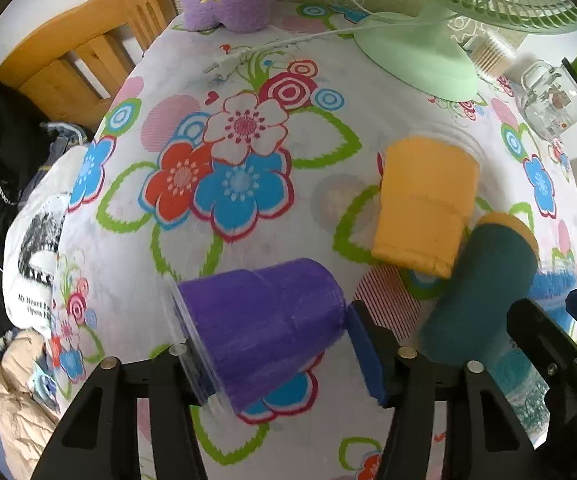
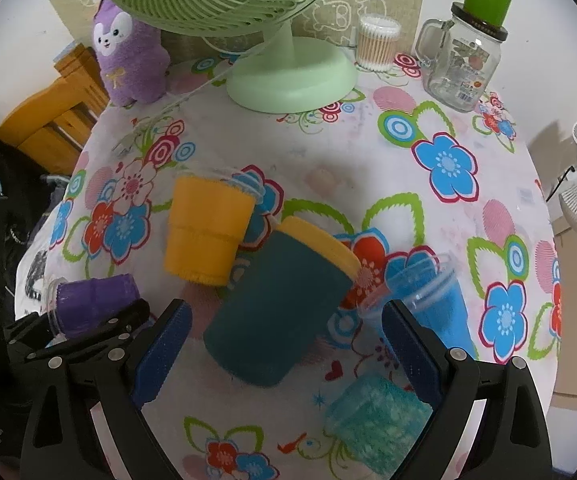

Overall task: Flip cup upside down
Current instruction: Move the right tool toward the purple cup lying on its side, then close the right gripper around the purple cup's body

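Observation:
Several cups lie on the floral tablecloth. A purple cup (image 1: 264, 328) lies tilted on its side between the fingers of my left gripper (image 1: 276, 360), which is open around it; it also shows in the right wrist view (image 2: 92, 304). A dark teal cup with a yellow rim (image 2: 276, 312) sits tilted between the open fingers of my right gripper (image 2: 288, 356), and it also shows in the left wrist view (image 1: 476, 292). An orange cup (image 2: 204, 232) stands upside down behind it.
A blue clear cup (image 2: 436, 304) lies right of my right gripper and a teal patterned cup (image 2: 376, 428) lies near the front. A green fan (image 2: 288, 76), a purple plush (image 2: 128, 60), a cotton swab jar (image 2: 376, 44) and a glass mug jar (image 2: 460, 60) stand at the back.

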`<state>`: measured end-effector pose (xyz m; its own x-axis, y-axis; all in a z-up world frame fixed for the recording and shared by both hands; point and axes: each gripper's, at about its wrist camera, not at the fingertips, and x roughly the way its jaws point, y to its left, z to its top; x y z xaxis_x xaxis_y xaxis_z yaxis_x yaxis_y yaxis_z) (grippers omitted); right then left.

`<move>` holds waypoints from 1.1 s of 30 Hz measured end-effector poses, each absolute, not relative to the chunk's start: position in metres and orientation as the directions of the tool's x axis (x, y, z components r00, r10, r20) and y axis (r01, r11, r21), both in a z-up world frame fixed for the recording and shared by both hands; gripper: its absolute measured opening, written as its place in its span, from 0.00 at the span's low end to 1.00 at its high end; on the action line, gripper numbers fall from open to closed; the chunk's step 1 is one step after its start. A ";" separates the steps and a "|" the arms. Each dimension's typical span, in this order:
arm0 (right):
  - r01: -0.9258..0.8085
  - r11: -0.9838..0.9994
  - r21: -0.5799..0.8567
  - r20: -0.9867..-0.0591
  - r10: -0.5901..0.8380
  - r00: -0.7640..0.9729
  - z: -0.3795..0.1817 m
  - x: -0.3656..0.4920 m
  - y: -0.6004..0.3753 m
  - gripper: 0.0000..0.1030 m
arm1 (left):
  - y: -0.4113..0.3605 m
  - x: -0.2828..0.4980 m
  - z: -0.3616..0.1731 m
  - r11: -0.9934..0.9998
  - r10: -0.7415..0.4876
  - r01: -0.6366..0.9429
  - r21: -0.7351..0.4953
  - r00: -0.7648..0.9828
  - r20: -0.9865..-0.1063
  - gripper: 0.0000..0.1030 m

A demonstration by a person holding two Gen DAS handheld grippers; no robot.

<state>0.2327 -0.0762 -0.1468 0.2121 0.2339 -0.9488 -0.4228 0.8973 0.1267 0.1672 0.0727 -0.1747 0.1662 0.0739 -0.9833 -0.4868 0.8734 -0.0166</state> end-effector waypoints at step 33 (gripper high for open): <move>-0.442 0.881 0.166 -0.941 0.276 0.195 -0.139 0.176 -0.123 0.94 | 0.011 0.090 -0.162 0.858 0.034 -0.510 -0.060 0.174 -0.984 0.79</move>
<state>0.1761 -0.1234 -0.1385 0.1954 0.2756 -0.9412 -0.4423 0.8813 0.1662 0.0900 0.0115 -0.1615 0.1737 0.0340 -0.9842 -0.5103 0.8579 -0.0604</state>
